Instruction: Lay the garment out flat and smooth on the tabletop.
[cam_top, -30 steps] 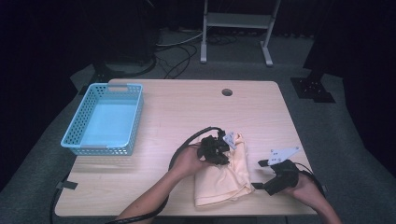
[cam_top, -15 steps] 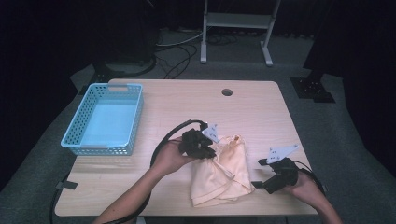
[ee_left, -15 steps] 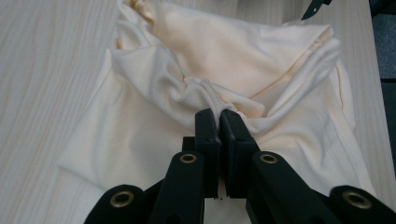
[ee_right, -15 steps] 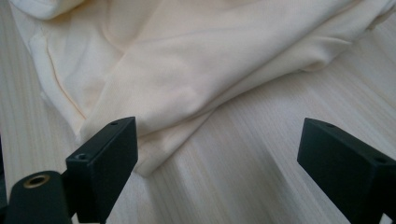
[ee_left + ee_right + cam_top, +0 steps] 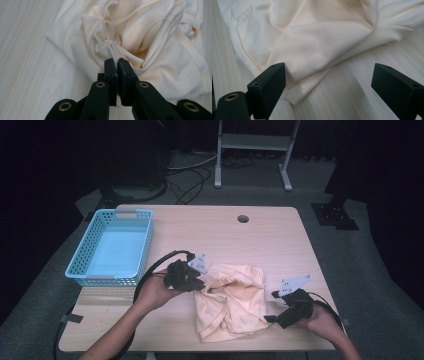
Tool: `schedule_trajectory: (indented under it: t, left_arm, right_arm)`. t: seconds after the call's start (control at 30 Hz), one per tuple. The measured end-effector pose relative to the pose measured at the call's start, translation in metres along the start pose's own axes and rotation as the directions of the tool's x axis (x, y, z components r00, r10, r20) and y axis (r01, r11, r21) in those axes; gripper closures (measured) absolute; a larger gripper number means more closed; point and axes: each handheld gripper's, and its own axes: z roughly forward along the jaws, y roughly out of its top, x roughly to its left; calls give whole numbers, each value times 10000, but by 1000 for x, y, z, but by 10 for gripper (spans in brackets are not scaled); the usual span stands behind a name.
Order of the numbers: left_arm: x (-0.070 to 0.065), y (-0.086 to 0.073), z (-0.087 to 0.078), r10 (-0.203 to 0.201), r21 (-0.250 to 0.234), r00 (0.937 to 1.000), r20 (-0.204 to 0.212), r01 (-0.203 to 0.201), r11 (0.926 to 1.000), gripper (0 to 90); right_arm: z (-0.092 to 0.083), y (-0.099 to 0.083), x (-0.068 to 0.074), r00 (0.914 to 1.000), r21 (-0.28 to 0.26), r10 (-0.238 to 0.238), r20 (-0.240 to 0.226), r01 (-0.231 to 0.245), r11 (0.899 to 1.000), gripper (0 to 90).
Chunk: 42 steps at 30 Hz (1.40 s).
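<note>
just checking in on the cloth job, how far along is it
Early. Done: the left gripper is clamped on a bunched fold of the cream garment. In hand: that grip; the right gripper stands open at a hemmed corner of it, not yet closed. Left: the garment lies crumpled on the table, and the blue basket holds nothing.

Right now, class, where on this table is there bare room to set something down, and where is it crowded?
Free: the far strip of the table between the blue basket and the round hole, and the far right corner beyond the cream cloth. Crowded: the near middle, where the left tool pinches the cloth and the right tool stands open at its hem.
</note>
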Motion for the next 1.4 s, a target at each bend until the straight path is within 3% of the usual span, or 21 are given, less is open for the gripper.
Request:
schedule_trajectory:
  t: [0.17, 0.4, 0.53, 0.7, 0.87, 0.93, 1.17, 1.4]
  left_arm:
    - [3, -19, 8, -217, 590, 9998, -29, 219, 9980, 857]
    - [5, -34, 33, -220, 1504, 9997, -41, 224, 9884, 854]
    - [9, -36, 34, -537, 1221, 9985, 128, 518, 9912, 833]
    - [12, -33, 25, -1040, 422, 9943, 212, 1031, 9938, 583]
    - [11, -13, 19, -1022, -391, 9938, 447, 1039, 9938, 492]
    - [8, -1, 21, -717, -561, 9960, 526, 746, 9956, 490]
    - [-2, 46, 42, 155, -839, 9966, 806, -87, 9964, 473]
    - [-7, 80, 71, 535, -756, 9920, 1147, -450, 9961, 451]
  right_arm:
    - [-1, 2, 1, 10000, 68, -44, 53, 44, 10000, 117]
    - [1, 4, 2, 10000, 130, -21, 37, 20, 9999, 117]
    - [1, 3, 2, 10000, 120, 7, 31, -7, 9999, 117]
    - [1, 1, 0, 10000, 104, 22, -12, -22, 9999, 117]
    - [1, -1, -2, 10000, 32, 8, -50, -8, 10000, 117]
    - [0, -1, -2, 10000, 5, -1, -64, 1, 10000, 117]
    - [-1, -7, -3, 9998, -85, -17, -196, 15, 10000, 117]
    - [-5, -13, -6, 9996, -104, -179, -239, 177, 9998, 117]
